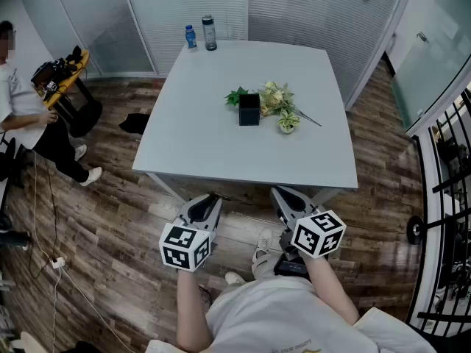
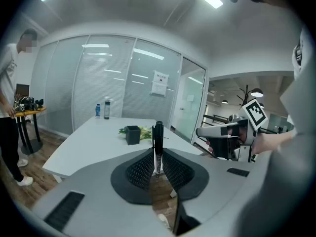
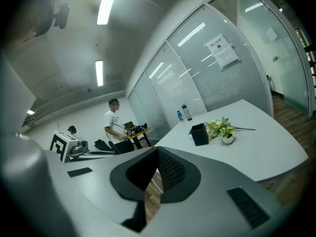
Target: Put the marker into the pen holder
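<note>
Looking steeply down onto a white table (image 1: 213, 153). At its middle, a black square pen holder (image 1: 249, 109), upright, with a bunch of pale flowers (image 1: 275, 98) just to its right and a small white pot (image 1: 288, 123) of greenery a touch nearer. Along the far edge, a blue bottle (image 1: 190, 37) and a darker bottle (image 1: 210, 32), side by side, both upright. Down near, off the table and over the wood floor (image 1: 110, 219), left gripper (image 1: 209, 196) and right gripper (image 1: 279, 192), level with each other, noses toward the near edge. Jaw state not readable from up here. Far left, a person (image 1: 22, 116) beside a yellow side table (image 1: 70, 68) loaded with gear. Far right, black railing (image 1: 449, 190).
</note>
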